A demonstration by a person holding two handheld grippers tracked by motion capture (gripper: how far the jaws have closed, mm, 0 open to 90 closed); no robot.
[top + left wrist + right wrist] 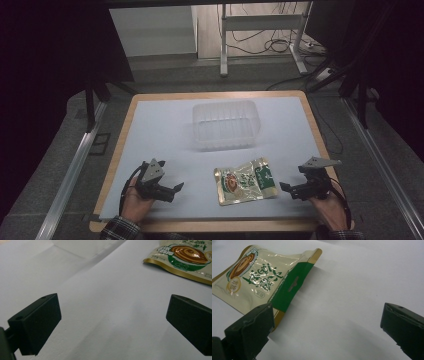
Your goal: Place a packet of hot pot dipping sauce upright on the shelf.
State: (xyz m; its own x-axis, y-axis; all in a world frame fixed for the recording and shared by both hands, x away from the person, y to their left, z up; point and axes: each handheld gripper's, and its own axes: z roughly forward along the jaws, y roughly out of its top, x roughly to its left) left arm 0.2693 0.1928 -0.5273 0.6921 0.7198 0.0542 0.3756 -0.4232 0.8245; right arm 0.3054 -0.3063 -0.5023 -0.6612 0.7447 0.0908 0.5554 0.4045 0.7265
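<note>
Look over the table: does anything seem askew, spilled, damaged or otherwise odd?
Nothing is spilled or damaged. The food pouch lies flat but slightly askew to the table edge, its green header end curling up a little. The clear plastic container stands upright, empty.

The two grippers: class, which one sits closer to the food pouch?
The right gripper: its jaws almost reach the pouch's green edge, while the left gripper has bare table between.

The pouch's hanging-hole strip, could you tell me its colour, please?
Dark green, edged in gold; the pouch shows it best in the right gripper view.
</note>
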